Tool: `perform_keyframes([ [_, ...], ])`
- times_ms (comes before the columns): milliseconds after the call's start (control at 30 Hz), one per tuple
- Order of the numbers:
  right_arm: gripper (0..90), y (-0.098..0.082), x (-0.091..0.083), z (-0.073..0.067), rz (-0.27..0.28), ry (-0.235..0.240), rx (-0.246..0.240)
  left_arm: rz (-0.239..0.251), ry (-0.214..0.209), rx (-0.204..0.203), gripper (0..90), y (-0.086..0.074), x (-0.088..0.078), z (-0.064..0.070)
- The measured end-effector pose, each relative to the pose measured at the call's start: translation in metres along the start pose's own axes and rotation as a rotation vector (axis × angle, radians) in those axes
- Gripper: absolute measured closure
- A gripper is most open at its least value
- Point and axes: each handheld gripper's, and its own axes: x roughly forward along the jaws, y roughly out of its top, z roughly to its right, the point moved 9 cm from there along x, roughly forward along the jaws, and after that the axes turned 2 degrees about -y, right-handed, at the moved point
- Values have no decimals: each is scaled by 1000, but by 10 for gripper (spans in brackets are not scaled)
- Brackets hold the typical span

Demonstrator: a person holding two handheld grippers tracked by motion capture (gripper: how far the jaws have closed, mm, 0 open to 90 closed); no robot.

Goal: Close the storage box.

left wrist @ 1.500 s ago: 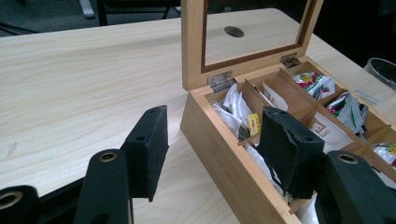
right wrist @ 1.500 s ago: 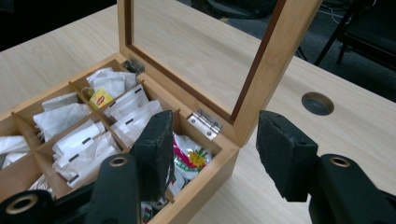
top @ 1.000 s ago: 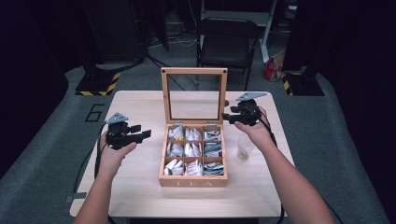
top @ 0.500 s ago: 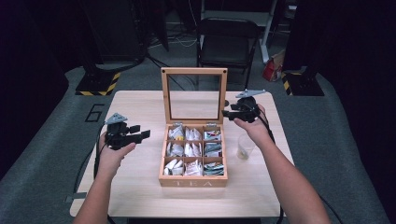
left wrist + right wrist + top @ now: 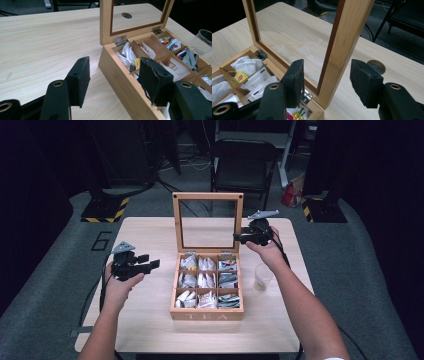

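both grippers stand open, holding nothing. high view: left gripper (image 5: 150,265) hovers left of the open nine-compartment wooden tea box (image 5: 206,314); right gripper (image 5: 239,237) sits at its upright glass-paned lid (image 5: 207,222) — closer than before. left gripper view: box just beside the jaws. right gripper view: lid's frame (image 5: 338,50) between untouching pads — a bump could slam it shut.

High view looks down; both close gripper views (low) share the tea box (image 5: 206,285).

Bright tabletop, dark surroundings, soft focus
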Motion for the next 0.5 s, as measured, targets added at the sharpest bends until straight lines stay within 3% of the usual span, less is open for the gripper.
perform_keyframes([
  [500, 446, 1, 14, 5, 3, 8, 42, 1, 1, -12, 423, -2, 0, -2],
])
